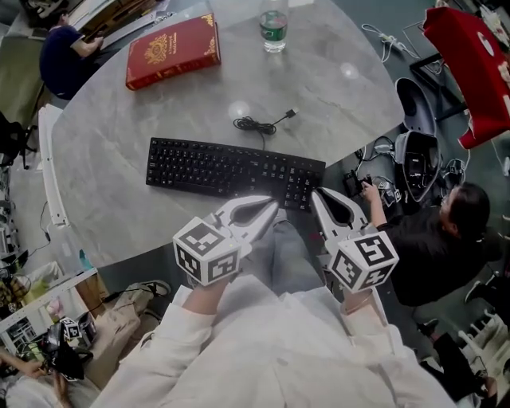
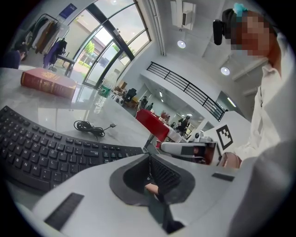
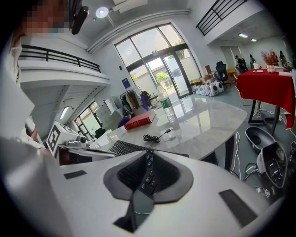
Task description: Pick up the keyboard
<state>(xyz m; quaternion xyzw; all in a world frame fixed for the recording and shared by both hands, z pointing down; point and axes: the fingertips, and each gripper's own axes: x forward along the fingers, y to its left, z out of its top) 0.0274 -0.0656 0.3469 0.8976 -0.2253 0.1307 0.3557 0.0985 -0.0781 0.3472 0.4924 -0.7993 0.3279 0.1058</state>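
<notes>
A black keyboard (image 1: 231, 171) lies across the middle of the round grey marble table (image 1: 111, 127), with its cable (image 1: 255, 124) coiled just behind it. My left gripper (image 1: 273, 209) is shut and empty; it hovers at the keyboard's near edge, right of centre. My right gripper (image 1: 315, 194) is shut and empty too, its tips by the keyboard's right end. The left gripper view shows the keyboard (image 2: 41, 148) stretching away left of the closed left gripper (image 2: 150, 161). In the right gripper view, keys of the keyboard (image 3: 121, 147) show past the closed right gripper (image 3: 148, 159).
A red book (image 1: 173, 49) and a water bottle (image 1: 273, 24) stand at the table's far side. The table's near edge runs just below the keyboard. A person in black (image 1: 446, 231) sits to the right among cables, and a red-covered table (image 1: 470, 64) stands beyond.
</notes>
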